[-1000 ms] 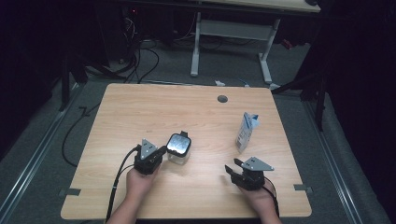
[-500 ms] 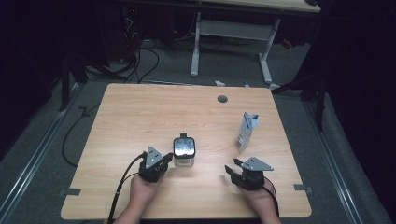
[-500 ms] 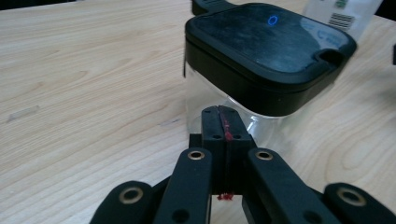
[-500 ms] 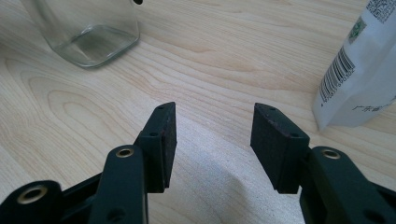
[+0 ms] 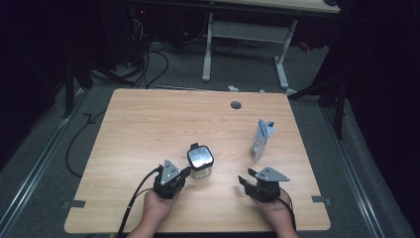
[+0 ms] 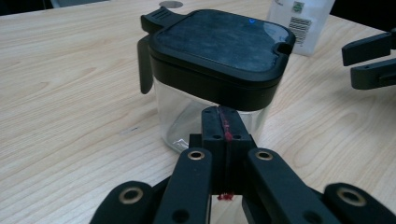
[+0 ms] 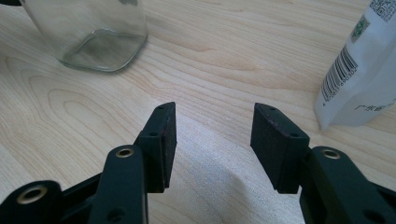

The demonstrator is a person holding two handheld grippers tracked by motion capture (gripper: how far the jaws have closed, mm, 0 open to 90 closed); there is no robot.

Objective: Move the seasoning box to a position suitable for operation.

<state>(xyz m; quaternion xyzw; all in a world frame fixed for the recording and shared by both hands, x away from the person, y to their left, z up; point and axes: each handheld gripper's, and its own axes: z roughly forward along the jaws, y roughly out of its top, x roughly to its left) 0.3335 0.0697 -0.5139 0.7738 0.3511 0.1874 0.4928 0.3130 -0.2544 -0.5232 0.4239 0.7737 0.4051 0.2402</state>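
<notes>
A clear glass jar (image 5: 200, 159) with a black square lid and a side handle stands on the wooden table (image 5: 148, 124), near the front. My left gripper (image 5: 184, 172) sits just left of it, jaws shut together with nothing between them. In the left gripper view the jar (image 6: 215, 60) rises right behind the closed tips (image 6: 223, 122); whether they touch the glass I cannot tell. My right gripper (image 5: 245, 181) rests open at the front right, with its pads (image 7: 164, 135) apart over bare wood. A white pouch (image 5: 260, 140) stands upright beyond it.
A round cable hole (image 5: 236, 105) sits near the table's far edge. In the right gripper view the jar's base (image 7: 88, 32) is at top left and the pouch (image 7: 359, 79) at right. Cables and a second table's legs (image 5: 208, 49) lie on the floor beyond.
My left gripper has moved right and back toward the front edge. The jar has shifted slightly right and turned. The right gripper has stayed put.
</notes>
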